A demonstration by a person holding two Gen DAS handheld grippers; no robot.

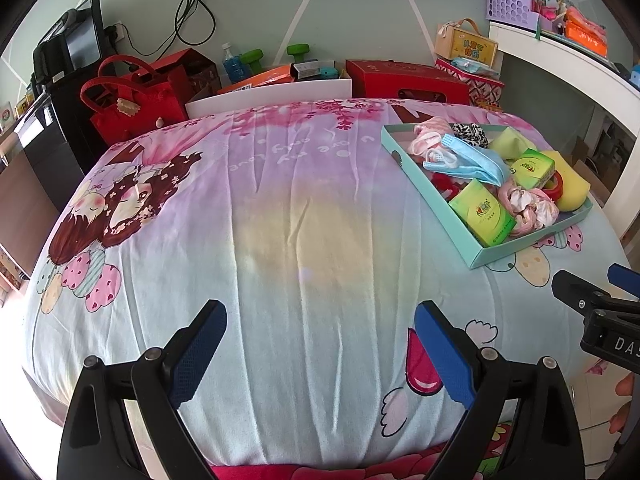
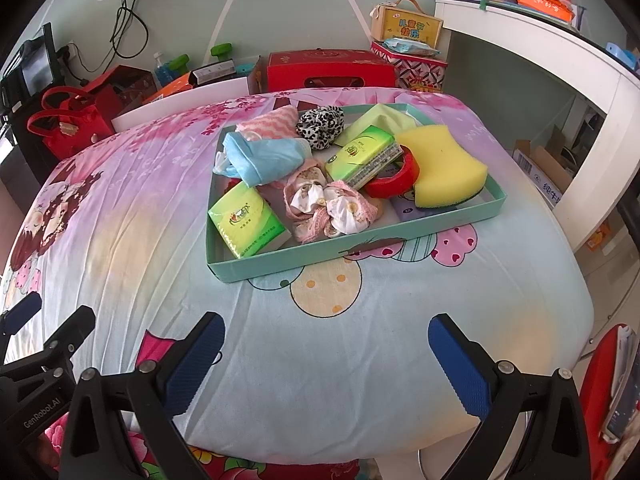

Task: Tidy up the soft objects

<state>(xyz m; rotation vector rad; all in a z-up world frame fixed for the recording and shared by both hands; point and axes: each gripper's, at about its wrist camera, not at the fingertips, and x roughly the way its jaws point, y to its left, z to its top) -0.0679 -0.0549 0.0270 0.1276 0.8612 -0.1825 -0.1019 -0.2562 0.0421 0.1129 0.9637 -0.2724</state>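
A shallow teal tray [image 2: 320, 258] [image 1: 520, 246] lies on a cartoon-print quilt [image 1: 280, 208] [image 2: 120, 220]. Inside it are a blue face mask [image 2: 264, 156] [image 1: 476, 160], two green tissue packs [image 2: 248, 220] [image 2: 364, 154], a yellow sponge [image 2: 448, 164] [image 1: 574, 190], a pink-and-white scrunchie [image 2: 332, 204] [image 1: 528, 202], a leopard-print scrunchie [image 2: 320, 122], a pink cloth [image 2: 268, 124] and a red tape roll [image 2: 394, 182]. My right gripper [image 2: 326, 354] stands open in front of the tray, holding nothing. My left gripper [image 1: 320, 340] is open over bare quilt, left of the tray.
Beyond the quilt's far edge stand red gift boxes [image 2: 328, 68], a red bag [image 1: 128, 108], a white board [image 1: 272, 96] and green dumbbells [image 1: 276, 54]. A white desk [image 2: 560, 64] flanks the right side. A red chair back [image 2: 604, 392] is at the near right.
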